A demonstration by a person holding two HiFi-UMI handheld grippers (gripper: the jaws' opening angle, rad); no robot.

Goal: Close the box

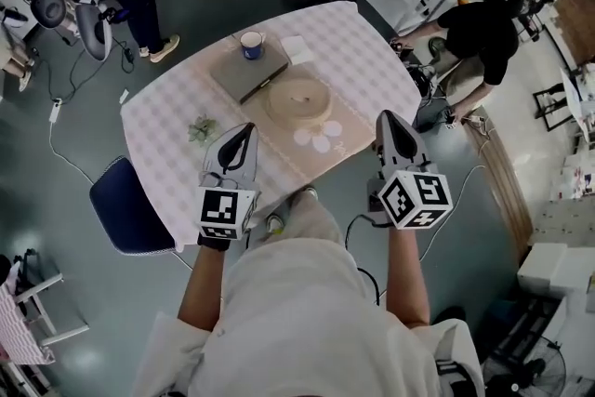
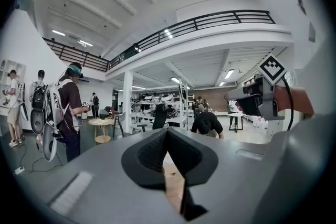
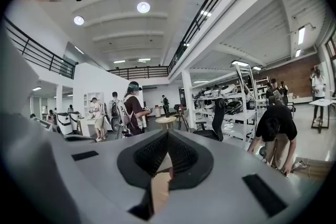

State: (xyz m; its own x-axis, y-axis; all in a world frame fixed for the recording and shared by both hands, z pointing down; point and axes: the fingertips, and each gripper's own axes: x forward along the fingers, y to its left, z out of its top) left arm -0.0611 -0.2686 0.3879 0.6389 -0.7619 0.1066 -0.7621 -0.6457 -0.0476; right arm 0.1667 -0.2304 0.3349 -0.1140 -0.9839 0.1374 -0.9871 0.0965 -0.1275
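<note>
Left gripper and right gripper: jaws fully together, nothing held, at the table's near edge. Round beige box sits mid-table, beside a flat grey case and mug; contents not discernible.

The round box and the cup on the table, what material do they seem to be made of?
Round box: pale tan, matte and even in colour; probably thin wood or cardboard, too far away to tell which. Cup: blue and white with a smooth look; likely glazed ceramic.
</note>
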